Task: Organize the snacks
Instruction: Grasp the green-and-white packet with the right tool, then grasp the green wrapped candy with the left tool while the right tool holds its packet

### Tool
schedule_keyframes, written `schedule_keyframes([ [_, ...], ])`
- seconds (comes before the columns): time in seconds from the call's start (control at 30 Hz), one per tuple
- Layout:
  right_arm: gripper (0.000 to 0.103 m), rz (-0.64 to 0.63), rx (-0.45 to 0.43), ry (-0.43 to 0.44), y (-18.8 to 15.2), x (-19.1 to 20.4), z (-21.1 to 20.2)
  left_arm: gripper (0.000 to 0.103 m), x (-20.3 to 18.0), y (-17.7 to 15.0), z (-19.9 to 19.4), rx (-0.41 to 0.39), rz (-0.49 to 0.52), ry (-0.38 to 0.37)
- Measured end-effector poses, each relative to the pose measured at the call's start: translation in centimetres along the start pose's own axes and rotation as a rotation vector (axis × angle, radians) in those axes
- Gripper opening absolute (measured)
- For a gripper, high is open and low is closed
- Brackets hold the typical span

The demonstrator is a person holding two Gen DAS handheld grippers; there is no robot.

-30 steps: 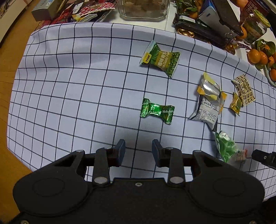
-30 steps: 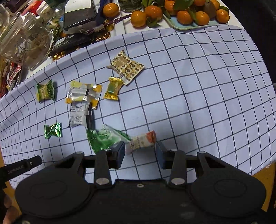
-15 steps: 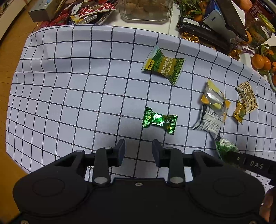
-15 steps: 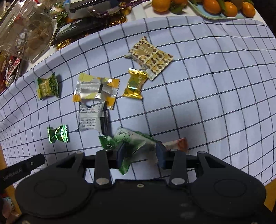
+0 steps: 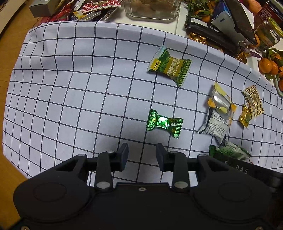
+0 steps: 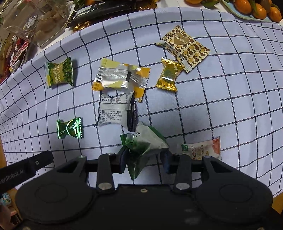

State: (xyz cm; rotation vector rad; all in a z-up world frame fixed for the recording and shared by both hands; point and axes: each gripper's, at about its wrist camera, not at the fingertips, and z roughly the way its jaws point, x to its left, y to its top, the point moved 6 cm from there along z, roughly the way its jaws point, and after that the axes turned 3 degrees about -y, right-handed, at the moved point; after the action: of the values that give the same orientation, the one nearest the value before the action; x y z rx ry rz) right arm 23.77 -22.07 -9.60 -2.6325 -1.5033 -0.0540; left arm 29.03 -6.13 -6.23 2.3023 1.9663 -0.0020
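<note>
Snacks lie on a checked cloth (image 5: 70,88). My left gripper (image 5: 142,154) is open and empty, just short of a shiny green candy (image 5: 163,123). A green garlic-pea packet (image 5: 169,67) lies farther off. My right gripper (image 6: 144,156) stands around a green-and-white packet (image 6: 144,143), with a finger on each side; the packet rests on the cloth. A white-and-orange packet (image 6: 203,147) lies right of it. A silver-and-yellow packet (image 6: 122,77), a white printed packet (image 6: 115,111), a gold candy (image 6: 169,75) and a brown patterned packet (image 6: 184,46) lie beyond.
A glass jar (image 5: 152,8), boxes and wrappers (image 5: 84,8) crowd the table's far edge. Tangerines (image 6: 254,8) sit on a plate at the far right. Dark objects (image 5: 221,31) lie behind the cloth. The cloth's left edge drops to a wooden floor (image 5: 8,53).
My right gripper moved left from the white-and-orange packet to straddle the green-and-white packet. My left gripper drew back slightly; the green candy stays put.
</note>
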Motion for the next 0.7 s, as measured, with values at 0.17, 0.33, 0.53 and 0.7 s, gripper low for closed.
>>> schedule_keyframes([
  [0.17, 0.028, -0.025, -0.044, 0.018, 0.2, -0.2, -1.2, 0.043, 0.2, 0.4, 0.2, -0.008, -0.017, -0.012],
  [0.33, 0.028, -0.058, -0.114, 0.023, -0.1, -0.5, -3.2, 0.043, -0.4, 1.2, 0.3, -0.036, -0.023, -0.024],
  [0.53, 0.027, -0.070, -0.157, 0.057, -0.5, -1.2, -5.1, 0.043, -0.9, 2.8, 0.6, -0.081, -0.109, -0.064],
  [0.7, 0.027, -0.076, -0.171, 0.061, -1.0, -1.8, -5.7, 0.044, -1.4, 4.0, 1.9, -0.080, -0.155, -0.044],
])
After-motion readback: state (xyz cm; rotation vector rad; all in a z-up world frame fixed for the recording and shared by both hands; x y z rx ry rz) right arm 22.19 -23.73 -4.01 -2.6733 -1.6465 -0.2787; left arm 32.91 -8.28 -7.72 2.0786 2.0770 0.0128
